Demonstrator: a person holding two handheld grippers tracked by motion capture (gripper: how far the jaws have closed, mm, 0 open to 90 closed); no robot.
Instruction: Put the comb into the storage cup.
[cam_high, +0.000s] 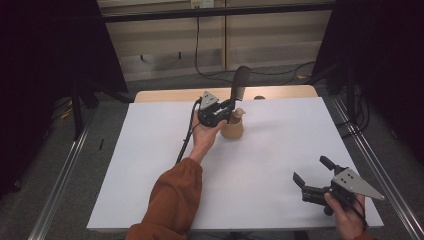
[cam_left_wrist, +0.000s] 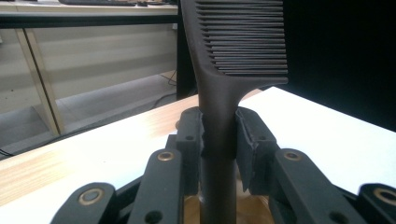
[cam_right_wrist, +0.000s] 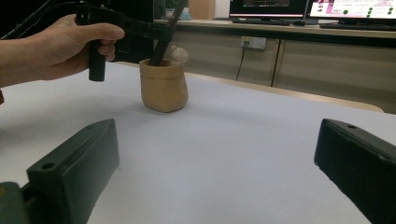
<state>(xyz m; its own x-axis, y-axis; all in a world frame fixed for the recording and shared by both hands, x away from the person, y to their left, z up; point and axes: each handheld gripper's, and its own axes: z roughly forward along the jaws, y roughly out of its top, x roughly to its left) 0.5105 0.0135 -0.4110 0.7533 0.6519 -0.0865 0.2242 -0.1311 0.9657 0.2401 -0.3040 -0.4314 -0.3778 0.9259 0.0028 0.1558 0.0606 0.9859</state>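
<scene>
Jaws of the right gripper (cam_high: 311, 176) stand wide apart with nothing between them, low over the white table (cam_high: 280, 150) at its near right corner; the holding hand is cut off by the frame's bottom edge. Farther back, near the middle, the left gripper (cam_left_wrist: 219, 135) clamps the stem of a dark comb (cam_left_wrist: 233, 46), which stands upright in a small tan pot (cam_right_wrist: 163, 86). Its toothed head runs past the top of the left gripper view. A pale lump (cam_right_wrist: 178, 53) behind the pot's rim is too blurred to identify, perhaps a knob.
</scene>
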